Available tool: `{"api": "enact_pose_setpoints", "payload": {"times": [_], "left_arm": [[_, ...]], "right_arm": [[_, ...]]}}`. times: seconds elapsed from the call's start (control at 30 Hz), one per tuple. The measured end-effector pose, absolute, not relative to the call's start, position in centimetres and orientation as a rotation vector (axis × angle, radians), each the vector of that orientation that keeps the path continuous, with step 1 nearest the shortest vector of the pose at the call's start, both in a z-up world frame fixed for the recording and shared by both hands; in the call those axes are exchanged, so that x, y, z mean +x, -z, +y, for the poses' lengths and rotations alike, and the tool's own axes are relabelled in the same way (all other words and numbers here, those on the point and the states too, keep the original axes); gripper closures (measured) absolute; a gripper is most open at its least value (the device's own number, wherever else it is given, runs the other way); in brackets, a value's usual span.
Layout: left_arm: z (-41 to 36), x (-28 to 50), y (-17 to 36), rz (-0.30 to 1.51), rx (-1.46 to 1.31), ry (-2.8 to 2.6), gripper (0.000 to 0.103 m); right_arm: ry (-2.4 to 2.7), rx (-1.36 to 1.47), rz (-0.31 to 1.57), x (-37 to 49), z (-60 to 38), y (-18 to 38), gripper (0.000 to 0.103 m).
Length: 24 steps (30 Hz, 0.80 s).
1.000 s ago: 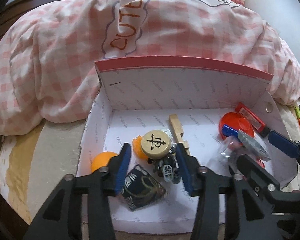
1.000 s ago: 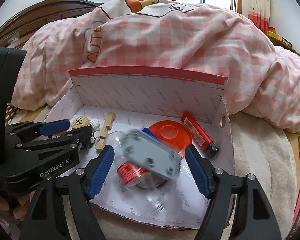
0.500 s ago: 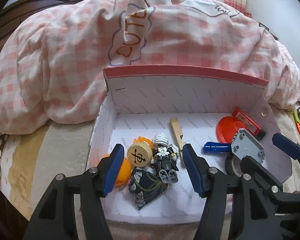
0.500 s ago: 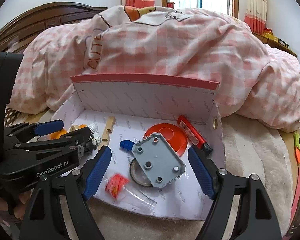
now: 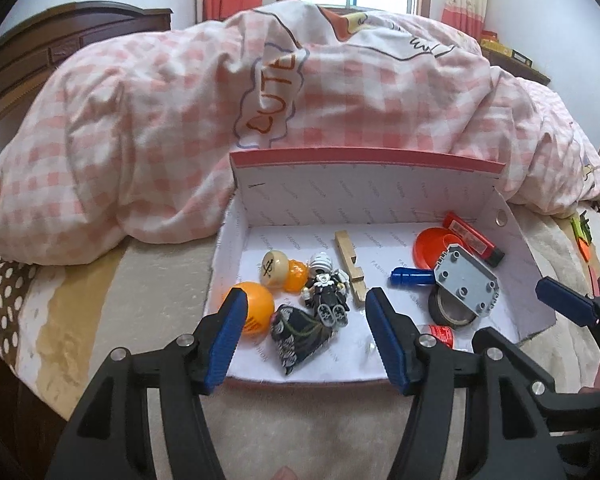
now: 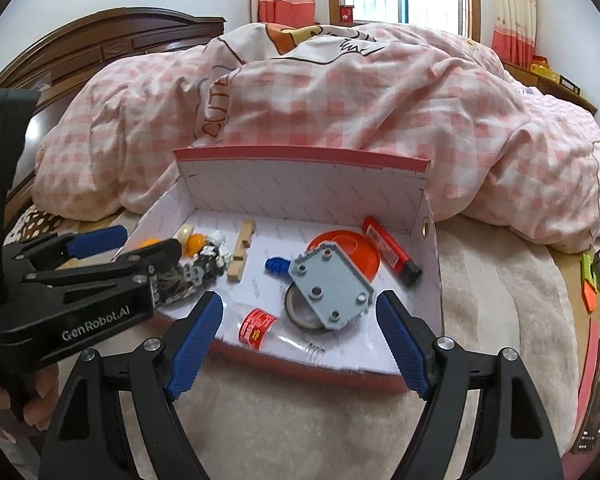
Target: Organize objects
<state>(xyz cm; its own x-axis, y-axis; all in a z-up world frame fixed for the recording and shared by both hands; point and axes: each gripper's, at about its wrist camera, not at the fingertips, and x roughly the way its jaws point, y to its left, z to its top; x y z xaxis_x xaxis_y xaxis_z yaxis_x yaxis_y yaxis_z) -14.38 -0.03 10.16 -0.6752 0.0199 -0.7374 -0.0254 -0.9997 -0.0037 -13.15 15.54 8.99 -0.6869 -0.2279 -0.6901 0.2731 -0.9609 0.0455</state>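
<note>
Both grippers hang released over the near edge of a white box point(image 5: 380, 196) on the bed: the left gripper point(image 5: 304, 336) above a toy figure point(image 5: 326, 292) and dark pouch point(image 5: 300, 334), the right gripper point(image 6: 298, 340) before a gray plate point(image 6: 330, 284) resting on a tape roll point(image 6: 300, 312). An orange ball point(image 5: 254, 306) lies at the box's left wall, a red dish point(image 6: 350, 250) toward the back right.

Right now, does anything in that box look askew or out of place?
Yes. The grey plate sits tilted, propped on the tape roll and overlapping the orange dish instead of lying flat. The clear bottle lies on its side at the front of the box. Nothing looks spilled or broken.
</note>
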Motion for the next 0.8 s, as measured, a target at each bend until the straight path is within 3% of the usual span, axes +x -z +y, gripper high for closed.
{"api": "enact_pose_setpoints", "payload": {"times": [0.4, 0.8], "left_arm": [[-0.7, -10.6, -10.6, -0.057, -1.298, -2.828, 0.041], [-0.4, -9.3, -7.5, -0.048, -1.384, -2.797, 0.041]], "right_arm": [[2.667, 1.108, -0.057, -9.7, 17.4, -9.4, 0.022], [2.668, 1.17, 0.01, -8.3, 17.2, -6.7, 0.022]]}}
